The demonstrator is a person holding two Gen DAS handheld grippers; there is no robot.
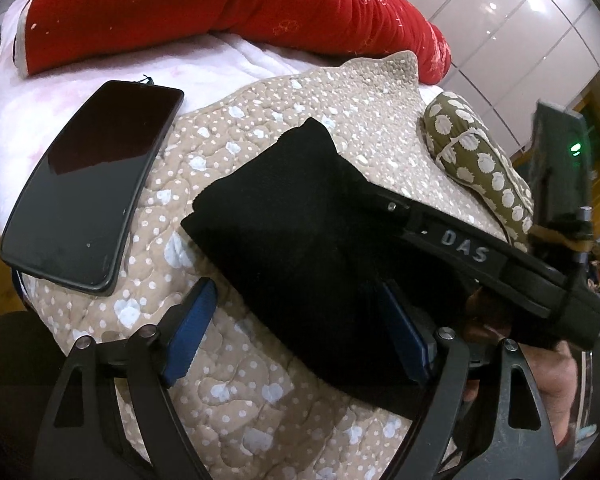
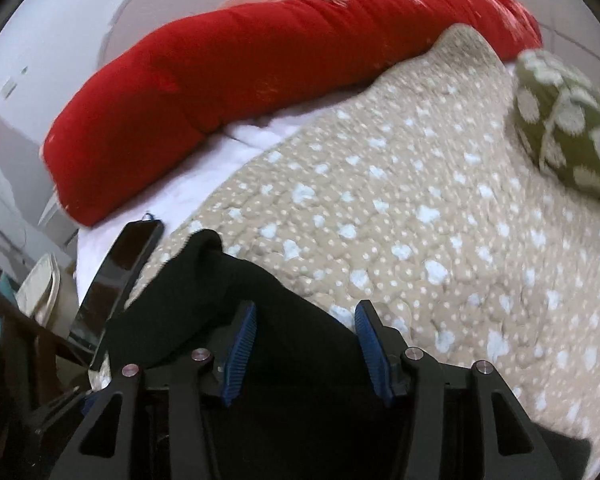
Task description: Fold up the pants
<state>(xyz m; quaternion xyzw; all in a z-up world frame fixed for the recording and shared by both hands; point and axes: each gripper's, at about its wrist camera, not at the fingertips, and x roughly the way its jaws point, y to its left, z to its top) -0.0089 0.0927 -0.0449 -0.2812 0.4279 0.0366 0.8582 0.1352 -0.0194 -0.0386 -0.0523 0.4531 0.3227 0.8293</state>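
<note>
The black pants (image 1: 300,240) lie in a folded bundle on a beige dotted quilt (image 1: 260,128). My left gripper (image 1: 298,334) is open wide astride the bundle's near end, the cloth close to its right pad and well apart from its left pad. The right gripper's black housing (image 1: 464,248) comes in from the right, and its fingertips are hidden under a raised fold of the pants. In the right wrist view the right gripper (image 2: 306,352) has its blue pads apart, with the pants (image 2: 204,288) between and below them; both ribbed pad faces show.
A black phone (image 1: 88,188) lies left of the pants, half on the quilt, half on the white sheet (image 1: 40,120). A long red bolster (image 1: 220,0) runs along the far side. An olive spotted cushion (image 1: 480,160) sits at the right. A hand (image 1: 552,372) holds the right gripper.
</note>
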